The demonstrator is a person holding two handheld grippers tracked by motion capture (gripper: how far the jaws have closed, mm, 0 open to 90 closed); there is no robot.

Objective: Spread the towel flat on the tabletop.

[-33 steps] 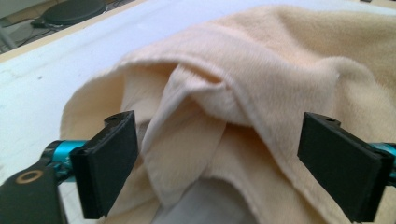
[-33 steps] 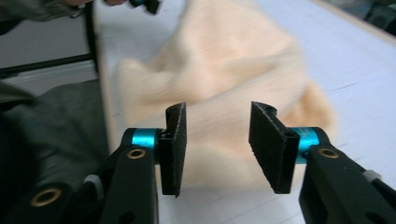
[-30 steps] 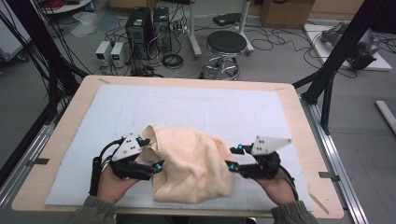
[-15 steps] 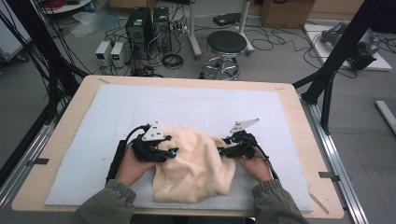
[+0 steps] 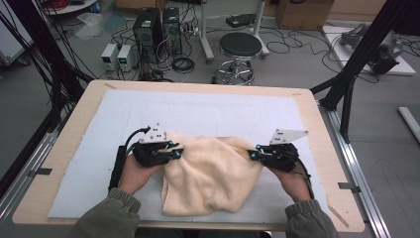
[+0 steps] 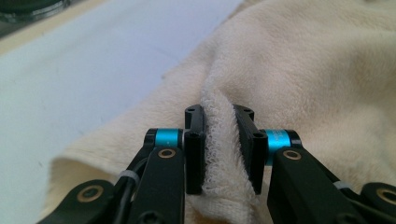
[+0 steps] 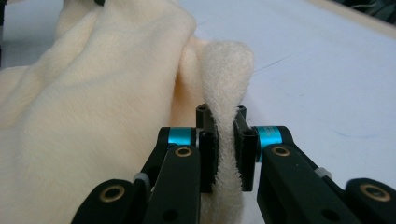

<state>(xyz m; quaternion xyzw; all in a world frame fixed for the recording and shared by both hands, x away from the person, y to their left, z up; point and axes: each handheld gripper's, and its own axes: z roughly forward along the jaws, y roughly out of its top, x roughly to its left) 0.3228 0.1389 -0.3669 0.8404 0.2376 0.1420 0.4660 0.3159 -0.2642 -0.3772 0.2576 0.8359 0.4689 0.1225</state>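
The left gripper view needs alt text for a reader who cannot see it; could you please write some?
The left hand-held gripper pinches a raised fold of a cream terry towel between its two black jaws. The towel lies rumpled on a pale blue mat.

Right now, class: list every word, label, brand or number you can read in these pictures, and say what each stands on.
None can be read.
The boxes on the floor have front panels too small and blurred to read.
The towel, mat and each hand-held gripper carry no print.
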